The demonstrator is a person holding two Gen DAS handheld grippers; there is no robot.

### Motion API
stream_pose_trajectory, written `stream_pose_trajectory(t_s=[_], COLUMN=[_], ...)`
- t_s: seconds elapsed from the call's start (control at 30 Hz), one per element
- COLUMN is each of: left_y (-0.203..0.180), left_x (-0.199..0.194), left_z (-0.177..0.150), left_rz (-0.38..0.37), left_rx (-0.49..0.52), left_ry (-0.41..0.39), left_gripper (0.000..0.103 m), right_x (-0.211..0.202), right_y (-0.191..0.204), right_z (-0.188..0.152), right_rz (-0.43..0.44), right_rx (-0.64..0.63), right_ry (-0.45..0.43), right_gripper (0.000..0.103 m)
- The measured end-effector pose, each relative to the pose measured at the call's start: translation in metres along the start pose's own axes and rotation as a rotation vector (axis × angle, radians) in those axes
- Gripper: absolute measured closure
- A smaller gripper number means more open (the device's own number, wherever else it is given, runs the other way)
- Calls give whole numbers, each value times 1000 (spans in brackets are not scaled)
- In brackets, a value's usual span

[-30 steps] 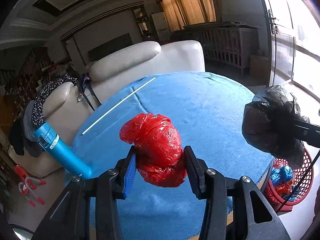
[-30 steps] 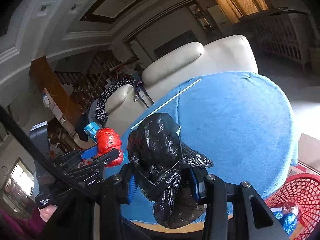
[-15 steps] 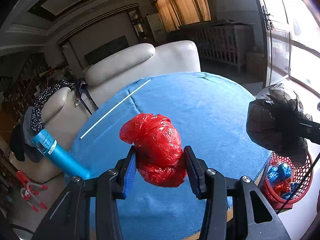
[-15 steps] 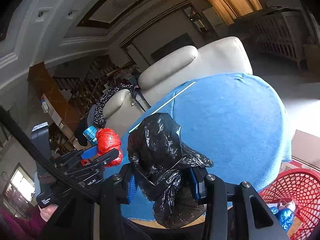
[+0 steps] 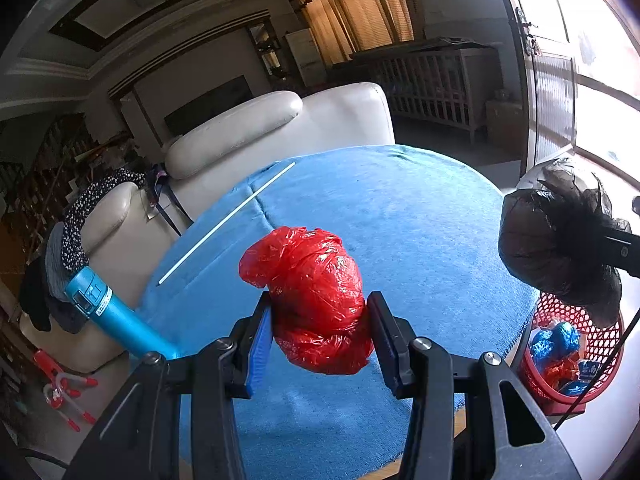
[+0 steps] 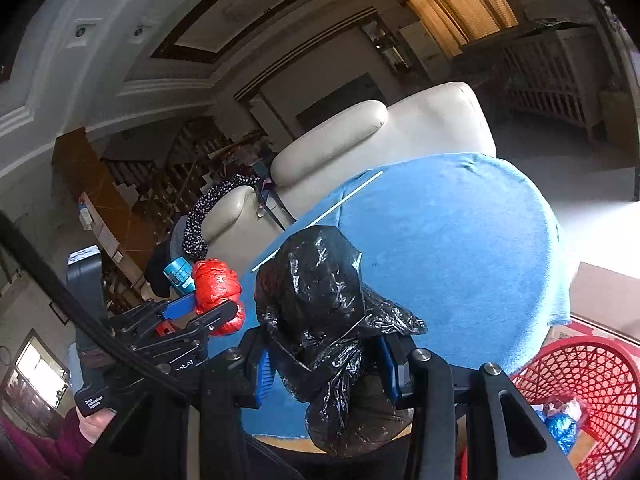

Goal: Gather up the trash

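while both tools hang above the round table draped in a blue towel-like cloth (image 5: 420,220), each one has a wad of trash pinched between its fingers. the left gripper (image 5: 318,332) has its jaws pressed in against a crumpled red plastic bag bundle (image 5: 312,296), which bulges above and below the pads and is clear of the cloth. seen from the right wrist camera, that same left gripper (image 6: 200,312) sits off to the lower left with the red bundle (image 6: 216,288) in its grip. the right gripper (image 6: 324,364) is closed around a crinkled black plastic bag bundle (image 6: 320,304), whose loose tail droops below the fingers. from the left wrist view the black bundle (image 5: 560,240) floats at the right edge, directly above a red plastic mesh basket (image 5: 600,384) standing on the floor beside the table; blue and red wads already lie inside it. in the right wrist view the basket (image 6: 592,376) shows at the lower right, just beyond the table's rim. a thin white stick (image 5: 228,222) lies on the cloth near the far left edge, and a turquoise cylindrical bottle (image 5: 108,320) leans at the table's left side, before a cream leather armchair (image 5: 280,128).
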State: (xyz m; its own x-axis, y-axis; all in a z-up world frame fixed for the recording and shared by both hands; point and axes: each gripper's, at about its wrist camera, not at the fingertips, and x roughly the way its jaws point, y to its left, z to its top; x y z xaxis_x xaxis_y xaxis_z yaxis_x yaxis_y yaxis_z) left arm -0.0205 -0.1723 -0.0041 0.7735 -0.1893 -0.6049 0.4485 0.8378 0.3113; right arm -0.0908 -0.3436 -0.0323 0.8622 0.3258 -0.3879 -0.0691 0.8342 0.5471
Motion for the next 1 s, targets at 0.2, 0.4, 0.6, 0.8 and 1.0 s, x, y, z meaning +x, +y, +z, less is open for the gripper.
stream_pose_trajectory(t_s=[0.2,0.4,0.6,0.8,1.0], left_y=[-7,-12,-21,-34,-45], left_x=[-2,-4,-5,-8,-9], left_z=[2,2,4,7,8], left_rz=[-1,-4,-10,-21,-31], left_rx=[12,29,48,73,93], left_ry=[-3,-9,-12,-18,-18], left_gripper=[55,55,55,55,55], right_x=[-6,-11,-18,-27,-35], right_y=[-2,-3,-7,-12,-18], right_z=[-1,-4,-7,-11,-11], right_rz=[-5,-9,-17,-35,-40], right_rx=[11,19,37,55,65], right_ry=[-14,-27,-40,-51,-64], right_gripper=[58,58,58,58,58])
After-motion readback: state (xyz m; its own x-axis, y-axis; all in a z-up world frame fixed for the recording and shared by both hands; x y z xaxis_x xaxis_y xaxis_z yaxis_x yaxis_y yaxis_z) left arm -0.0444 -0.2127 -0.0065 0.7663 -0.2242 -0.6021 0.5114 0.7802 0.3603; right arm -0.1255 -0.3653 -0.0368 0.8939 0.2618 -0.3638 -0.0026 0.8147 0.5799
